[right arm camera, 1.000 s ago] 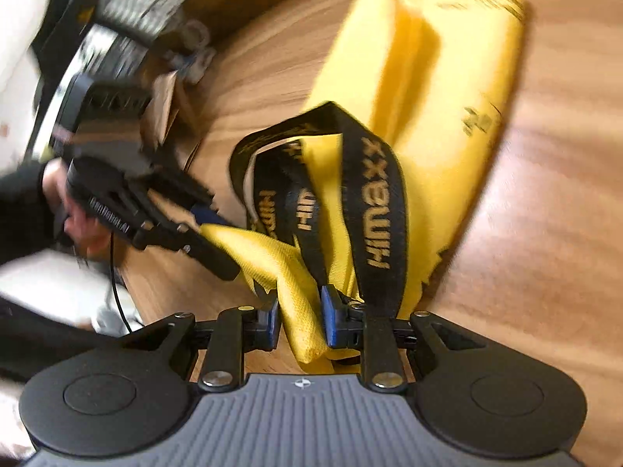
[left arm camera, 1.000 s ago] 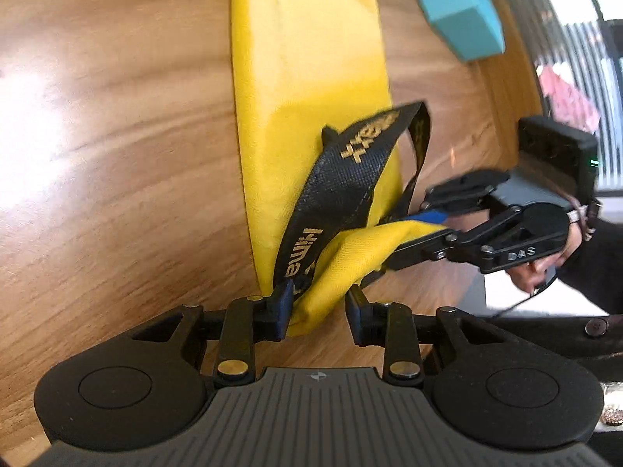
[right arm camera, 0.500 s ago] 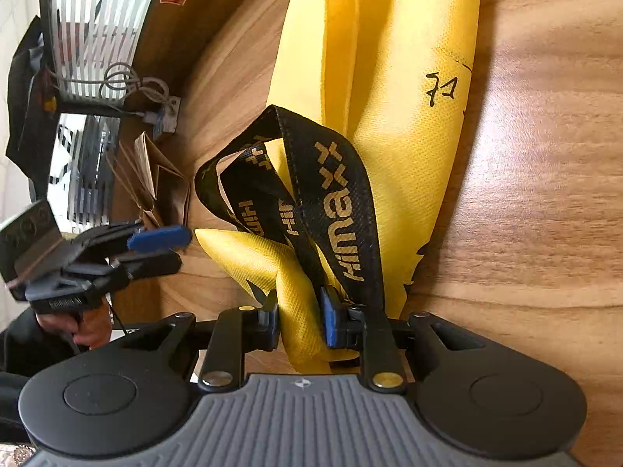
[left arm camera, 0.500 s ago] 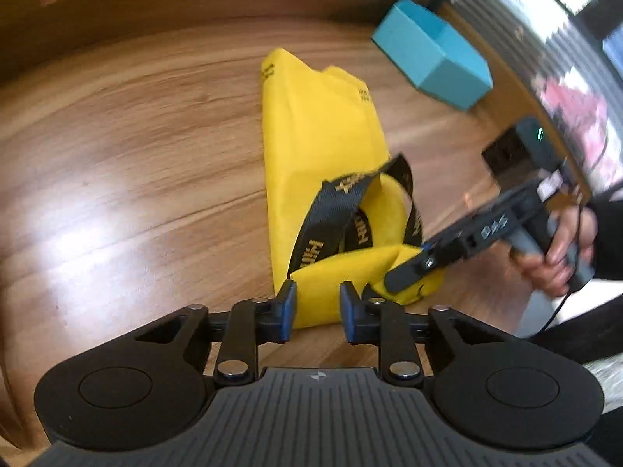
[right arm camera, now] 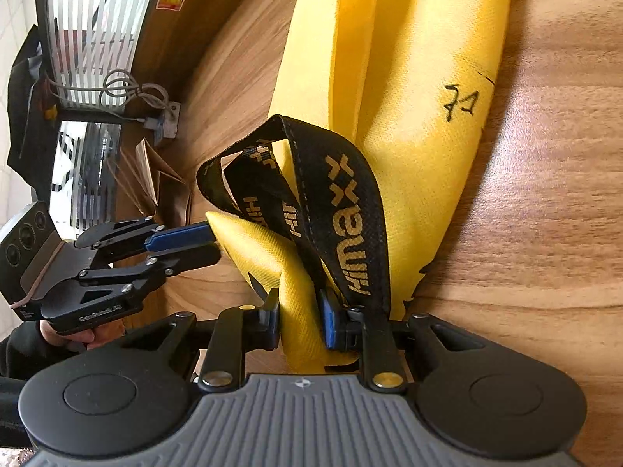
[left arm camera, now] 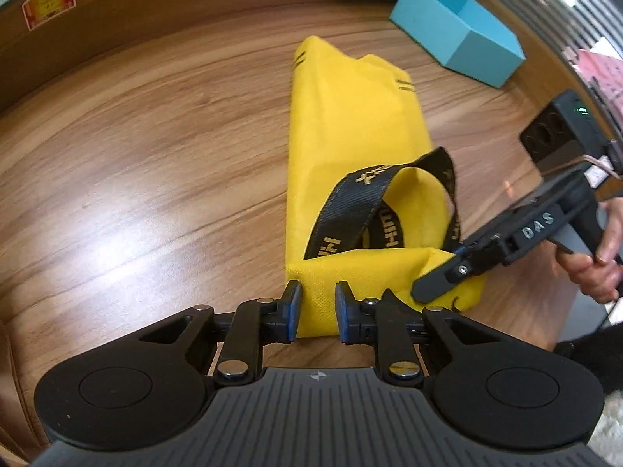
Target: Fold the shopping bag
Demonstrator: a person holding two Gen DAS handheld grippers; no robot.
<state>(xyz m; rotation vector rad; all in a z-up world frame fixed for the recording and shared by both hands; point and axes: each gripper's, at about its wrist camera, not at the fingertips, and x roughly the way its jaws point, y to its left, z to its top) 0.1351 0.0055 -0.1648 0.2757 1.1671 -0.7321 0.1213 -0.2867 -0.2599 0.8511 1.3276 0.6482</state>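
In the left wrist view, the left gripper [left arm camera: 317, 311] held the near left corner of the long yellow fabric shopping bag [left arm camera: 350, 132], which lay on the brown wooden table [left arm camera: 155, 155] towards 12 o'clock. A teal box [left arm camera: 459, 31] sat at 1 o'clock.

In the right wrist view, the right gripper [right arm camera: 300, 323] pinched the bag's yellow edge beside its black straps [right arm camera: 342, 214].

Left gripper [left arm camera: 317, 307] clamped; right gripper [right arm camera: 299, 321] clamped

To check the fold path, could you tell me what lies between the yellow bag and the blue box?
Only bare wooden table separates the yellow bag from the blue box, seen in the left wrist view.
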